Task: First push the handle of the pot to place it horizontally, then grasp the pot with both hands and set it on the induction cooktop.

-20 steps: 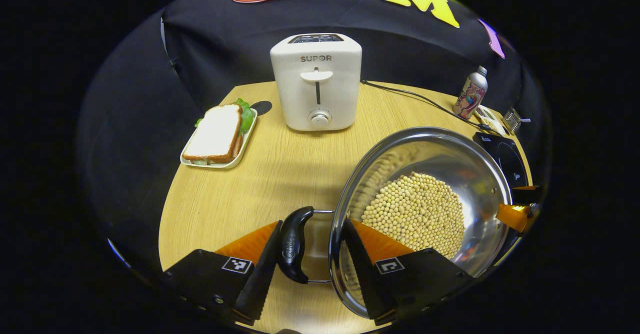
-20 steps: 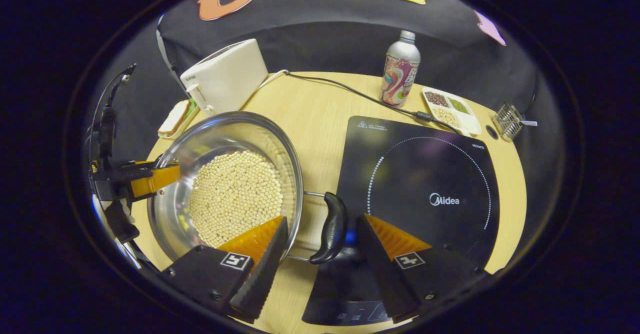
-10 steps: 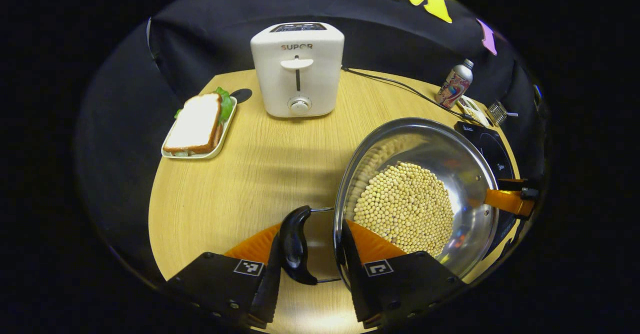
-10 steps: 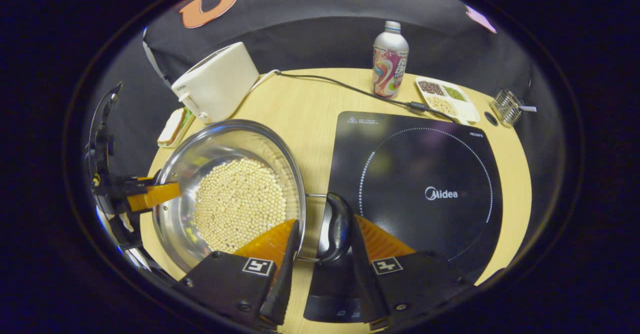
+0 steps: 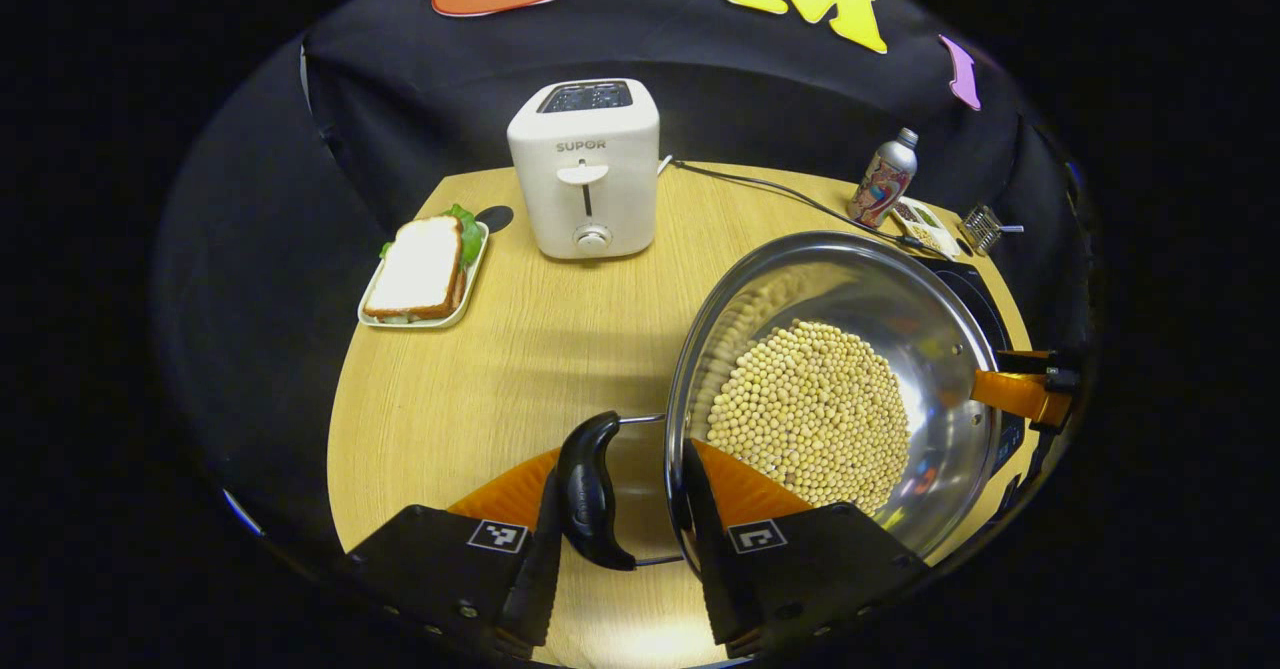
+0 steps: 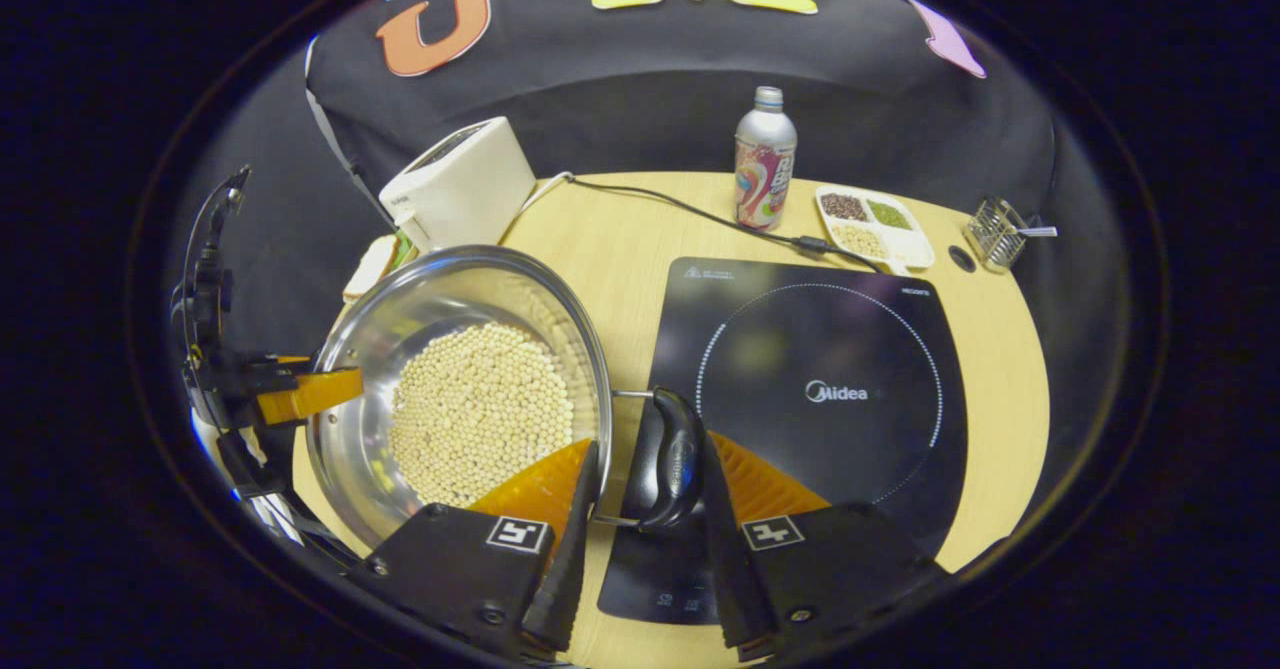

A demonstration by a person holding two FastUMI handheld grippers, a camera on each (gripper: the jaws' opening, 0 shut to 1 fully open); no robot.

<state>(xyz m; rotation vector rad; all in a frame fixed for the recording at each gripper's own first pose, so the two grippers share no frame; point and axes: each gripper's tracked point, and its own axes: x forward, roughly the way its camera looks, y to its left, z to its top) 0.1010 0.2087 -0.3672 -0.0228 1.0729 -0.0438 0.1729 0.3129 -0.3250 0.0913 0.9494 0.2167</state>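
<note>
A steel pot (image 5: 900,309) of pale beans (image 5: 812,411) hangs between my two grippers, above the wooden table (image 5: 480,379). My left gripper (image 5: 620,521) is shut on its black left handle (image 5: 588,489), one finger outside the handle and one inside the pot wall. In the right gripper view the pot (image 6: 440,299) sits at the left, and my right gripper (image 6: 640,521) is shut on the black right handle (image 6: 675,459), over the left edge of the black induction cooktop (image 6: 840,349). Each view shows the other gripper's orange finger at the far rim, the right gripper (image 5: 1015,394) and the left gripper (image 6: 300,394).
A white toaster (image 5: 585,179) stands at the back, with a sandwich on a small tray (image 5: 425,274) to its left. Behind the cooktop are a bottle (image 6: 763,159), a divided snack tray (image 6: 872,224), a wire basket (image 6: 995,232) and a black cable (image 6: 700,214).
Both grippers went from open to shut on the pot's handles. Since then both views have risen from the table, and the pot has come up with them.
</note>
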